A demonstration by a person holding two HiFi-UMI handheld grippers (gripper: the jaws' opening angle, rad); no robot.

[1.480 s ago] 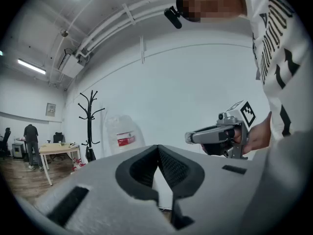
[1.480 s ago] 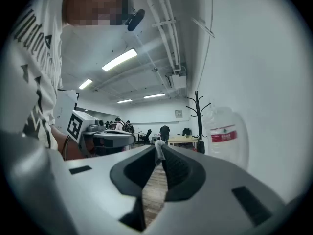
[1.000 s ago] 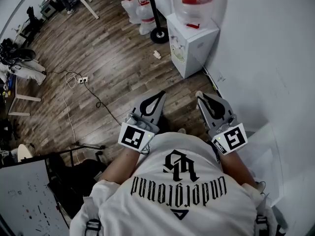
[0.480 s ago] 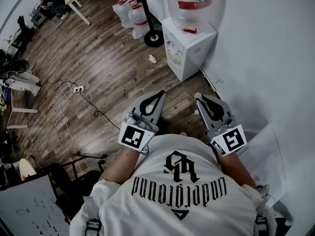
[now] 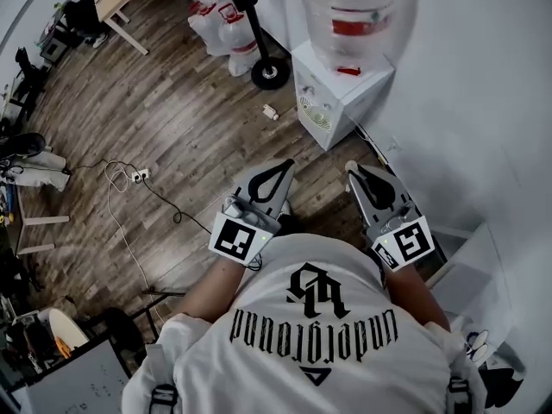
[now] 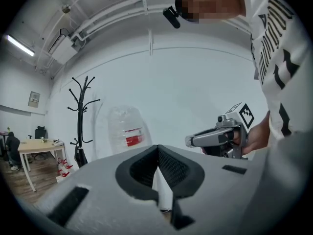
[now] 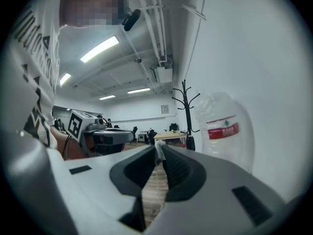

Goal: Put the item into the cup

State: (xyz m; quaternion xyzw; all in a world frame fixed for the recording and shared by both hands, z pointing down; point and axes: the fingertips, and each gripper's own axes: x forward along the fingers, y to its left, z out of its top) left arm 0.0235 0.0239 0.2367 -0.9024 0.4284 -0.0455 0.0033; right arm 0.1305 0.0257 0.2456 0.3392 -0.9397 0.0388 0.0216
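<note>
Left gripper, below-left of the white water dispenser with clear bottle: grey jaws pressed together, nothing between. Right gripper, directly below the dispenser: tips pinch a small pale item, mostly hidden, kind indeterminable.

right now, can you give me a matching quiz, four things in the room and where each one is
Things:
1. water bottle
2. coat rack
3. power strip
4. small white item

Places:
A. lying on the wooden floor with a cable
B. pinched at the tips of the right gripper
C. on top of the white dispenser
D. standing beside spare water jugs

Pairs: 1-C, 2-D, 3-A, 4-B
</note>
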